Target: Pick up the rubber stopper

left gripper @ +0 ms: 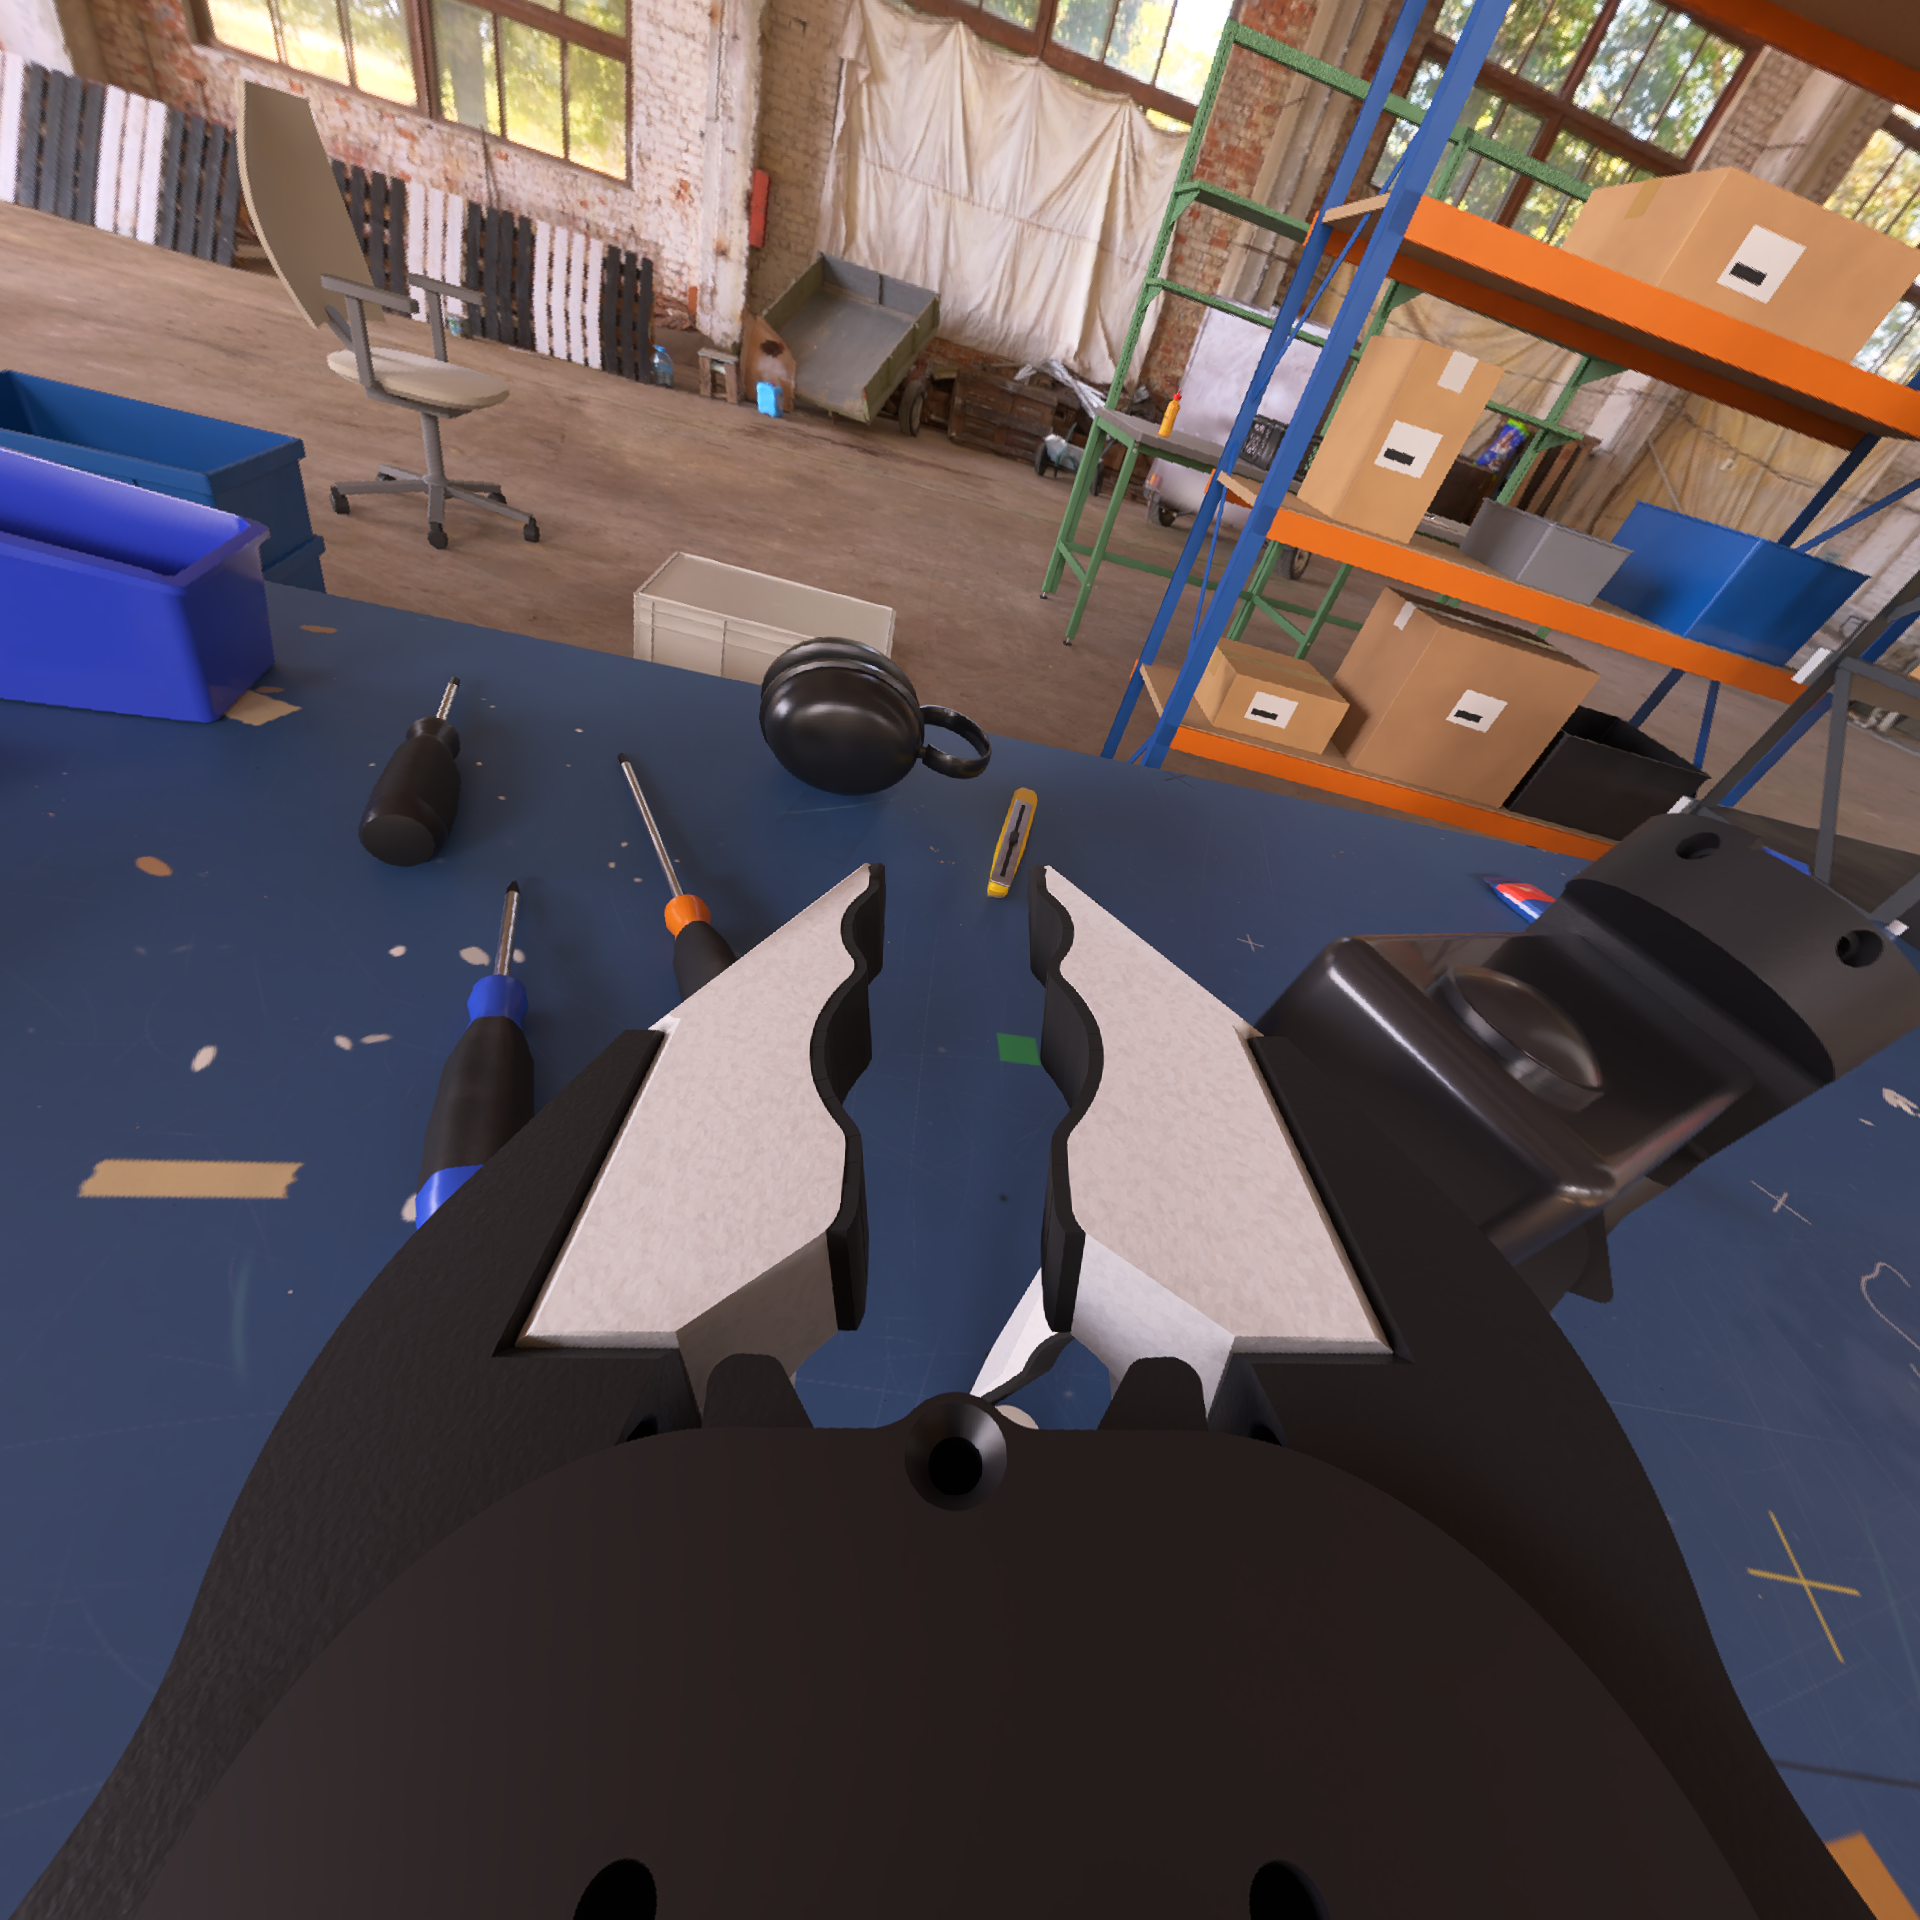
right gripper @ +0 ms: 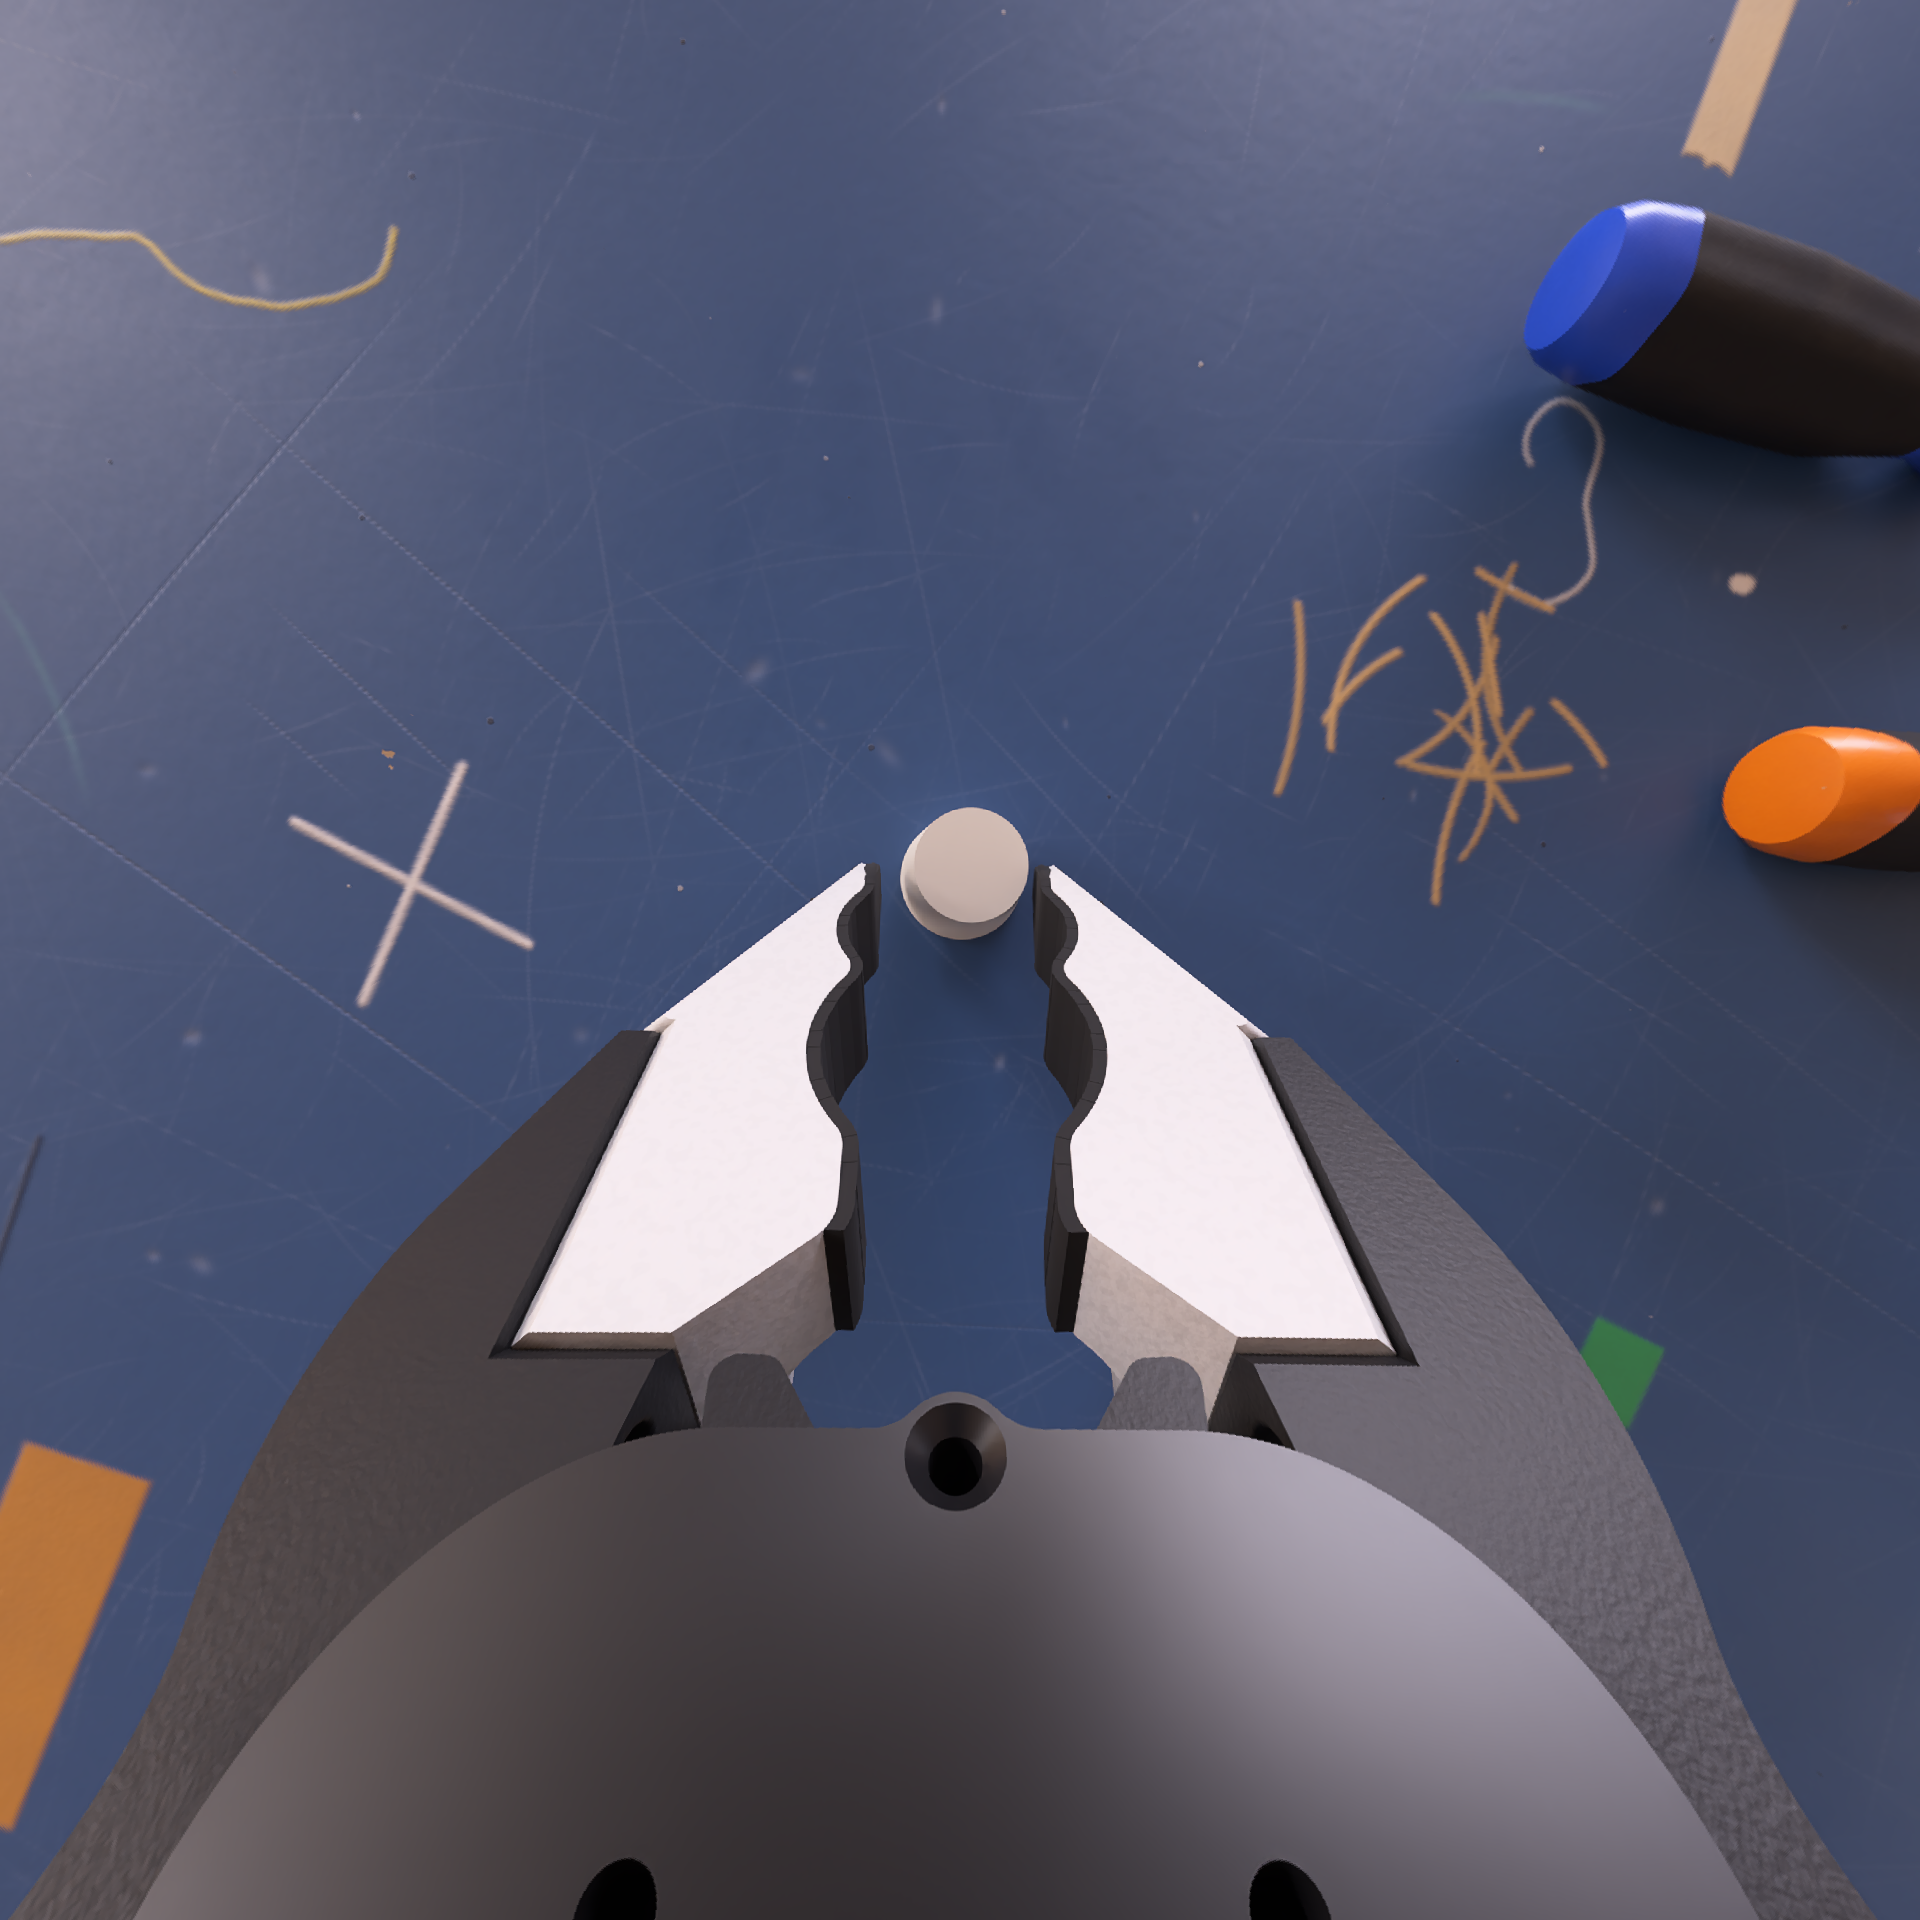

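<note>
The rubber stopper [right gripper: 964, 873] is a small off-white round plug standing on the blue table mat [right gripper: 623, 520]. My right gripper [right gripper: 956, 883] points down at it, open, with one fingertip on each side of the stopper and a small gap left on the left side. My left gripper [left gripper: 956, 883] is open and empty, held above the mat. In the left wrist view the right gripper's black body [left gripper: 1558, 1039] sits close on the right, and the stopper is almost wholly hidden beneath my left gripper.
On the mat lie a blue-collared screwdriver [left gripper: 483, 1049], an orange-collared screwdriver [left gripper: 675, 894], a stubby black screwdriver [left gripper: 410, 779], a black round object with a ring [left gripper: 842, 717] and a yellow utility knife [left gripper: 1010, 842]. A blue bin [left gripper: 125, 603] stands far left. Handle ends [right gripper: 1756, 322] lie right of the stopper.
</note>
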You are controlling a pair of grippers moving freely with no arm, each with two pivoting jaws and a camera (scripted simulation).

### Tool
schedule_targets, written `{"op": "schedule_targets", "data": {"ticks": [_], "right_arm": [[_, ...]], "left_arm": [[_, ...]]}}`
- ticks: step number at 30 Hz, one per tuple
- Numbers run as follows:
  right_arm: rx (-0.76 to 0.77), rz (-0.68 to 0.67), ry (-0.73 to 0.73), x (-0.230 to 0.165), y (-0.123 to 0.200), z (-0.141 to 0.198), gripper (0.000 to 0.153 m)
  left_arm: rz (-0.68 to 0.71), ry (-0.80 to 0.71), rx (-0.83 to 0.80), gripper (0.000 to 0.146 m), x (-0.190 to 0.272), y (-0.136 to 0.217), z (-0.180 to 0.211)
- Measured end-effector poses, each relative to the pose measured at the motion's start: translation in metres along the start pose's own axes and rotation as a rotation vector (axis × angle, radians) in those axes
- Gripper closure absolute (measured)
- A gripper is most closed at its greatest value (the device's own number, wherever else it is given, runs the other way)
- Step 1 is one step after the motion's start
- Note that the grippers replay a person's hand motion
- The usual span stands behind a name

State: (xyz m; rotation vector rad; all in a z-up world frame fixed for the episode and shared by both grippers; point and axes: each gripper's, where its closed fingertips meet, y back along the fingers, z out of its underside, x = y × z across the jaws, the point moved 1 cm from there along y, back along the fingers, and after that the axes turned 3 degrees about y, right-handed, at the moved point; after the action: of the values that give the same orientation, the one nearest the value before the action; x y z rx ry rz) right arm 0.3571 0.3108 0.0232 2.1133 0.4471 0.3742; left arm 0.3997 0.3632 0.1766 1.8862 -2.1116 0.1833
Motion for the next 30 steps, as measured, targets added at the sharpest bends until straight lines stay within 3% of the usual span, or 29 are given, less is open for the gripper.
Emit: {"op": "schedule_targets", "data": {"ticks": [13, 19, 24, 30], "right_arm": [[-0.011, -0.018, -0.036, 0.001, -0.002, -0.001, 0.13], [-0.006, 0.054, -0.009, 0.006, 0.005, -0.003, 0.13], [0.087, 0.13, -0.046, 0.002, 0.041, -0.011, 0.13], [0.242, 0.225, -0.17, -0.056, 0.117, 0.01, 0.13]], "left_arm": [[-0.001, 0.0, 0.006, 0.117, 0.0, 0.001, -0.001], [-0.001, -0.001, 0.011, 0.117, 0.001, 0.001, -0.002], [-0.017, -0.018, -0.006, 0.117, 0.001, -0.001, 0.0], [-0.027, -0.046, -0.029, 0.116, 0.005, -0.006, 0.003]]}}
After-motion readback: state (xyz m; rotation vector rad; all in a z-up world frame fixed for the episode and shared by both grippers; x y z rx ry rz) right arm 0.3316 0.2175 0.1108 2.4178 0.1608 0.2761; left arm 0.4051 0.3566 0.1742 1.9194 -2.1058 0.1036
